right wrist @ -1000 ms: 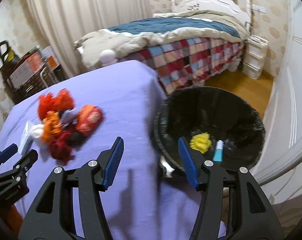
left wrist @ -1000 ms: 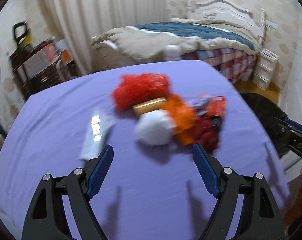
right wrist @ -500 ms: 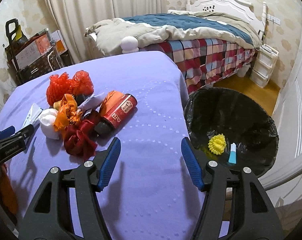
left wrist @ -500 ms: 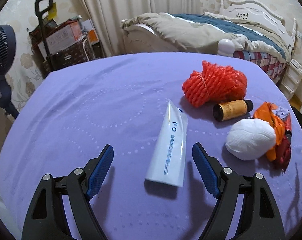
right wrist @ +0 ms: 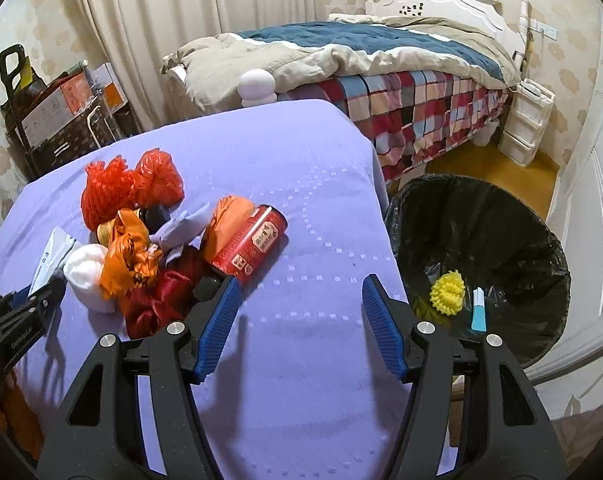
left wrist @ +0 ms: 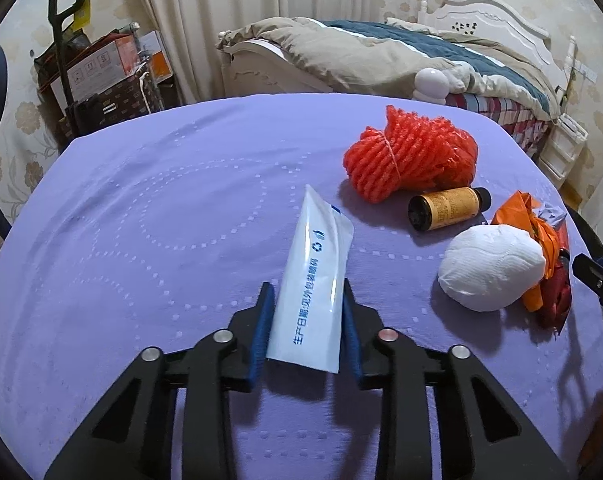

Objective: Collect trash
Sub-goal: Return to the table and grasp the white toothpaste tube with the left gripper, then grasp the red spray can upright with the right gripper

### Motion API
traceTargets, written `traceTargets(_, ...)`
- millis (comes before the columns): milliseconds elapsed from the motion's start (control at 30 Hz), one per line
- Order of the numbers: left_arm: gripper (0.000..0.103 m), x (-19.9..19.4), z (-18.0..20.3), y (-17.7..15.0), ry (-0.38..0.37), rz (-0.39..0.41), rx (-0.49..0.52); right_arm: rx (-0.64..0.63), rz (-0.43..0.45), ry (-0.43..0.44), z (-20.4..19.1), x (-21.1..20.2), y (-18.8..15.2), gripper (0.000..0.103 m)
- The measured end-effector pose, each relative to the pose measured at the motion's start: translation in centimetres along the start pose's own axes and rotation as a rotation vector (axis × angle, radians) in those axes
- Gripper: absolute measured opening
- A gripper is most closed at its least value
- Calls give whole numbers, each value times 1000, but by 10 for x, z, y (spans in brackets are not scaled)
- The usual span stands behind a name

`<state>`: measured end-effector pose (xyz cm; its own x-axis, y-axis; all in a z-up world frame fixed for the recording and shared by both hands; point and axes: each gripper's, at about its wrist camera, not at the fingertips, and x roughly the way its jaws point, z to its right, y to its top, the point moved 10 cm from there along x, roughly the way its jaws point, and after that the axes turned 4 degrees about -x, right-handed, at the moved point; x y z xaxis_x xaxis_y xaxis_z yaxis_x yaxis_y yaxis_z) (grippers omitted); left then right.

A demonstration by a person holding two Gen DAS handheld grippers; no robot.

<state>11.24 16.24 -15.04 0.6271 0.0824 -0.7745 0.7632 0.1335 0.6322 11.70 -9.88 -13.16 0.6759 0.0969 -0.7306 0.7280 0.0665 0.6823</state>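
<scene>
Two pieces already lie in the black-lined bin (right wrist: 477, 264), off the table edge to the right of the right tongs (right wrist: 299, 322): one yellow scrap (right wrist: 447, 294) and one small blue-and-white tube (right wrist: 479, 314). The rest is on the purple table (left wrist: 161, 208), so the job looks barely begun.

Left tongs (left wrist: 306, 322): jaws drawn in against both long edges of the one white tube (left wrist: 315, 284), pinching its near end; the tube still rests flat on the cloth, not yet lifted.

Right tongs: spread wide and empty above bare cloth, with the heap ahead and to their left.

Count on the table, as far as can be told: one red mesh net (left wrist: 411, 158), one amber bottle (left wrist: 447, 208), one white wad (left wrist: 491, 268), one red can (right wrist: 251, 248), one orange bag (right wrist: 131, 258), one dark red bag (right wrist: 163, 300) and one pale paper scrap (right wrist: 183, 228). Overlaps in the heap make the bag count uncertain.
</scene>
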Motion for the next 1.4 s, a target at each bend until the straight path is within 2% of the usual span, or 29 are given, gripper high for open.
traceTargets(200, 24, -1, -3, 1, -1, 1, -11, -2, 17, 4, -8, 3, 8, 62)
traceTargets(467, 22, -3, -26, 0, 28, 5, -49, -12, 0, 6, -19, 14, 14, 63)
traceTargets(733, 22, -3, -31, 0, 30, 6, -56, -29, -20, -6, -19, 15, 10, 62)
traceTargets(833, 22, -3, -33, 0, 29, 6, -62, -41, -19, -11, -20, 15, 11, 60)
traceTargets(900, 22, -3, -34, 0, 27, 7, -65, -49, -22, -14, -21, 15, 11, 49)
traceTargets(1000, 22, -3, -34, 0, 24, 7, -69, -76, -36, -24, -22, 16, 8, 45)
traceTargets(1400, 22, -3, -34, 0, 35, 5, -57, -65, -22, -23, -15, 19, 17, 44)
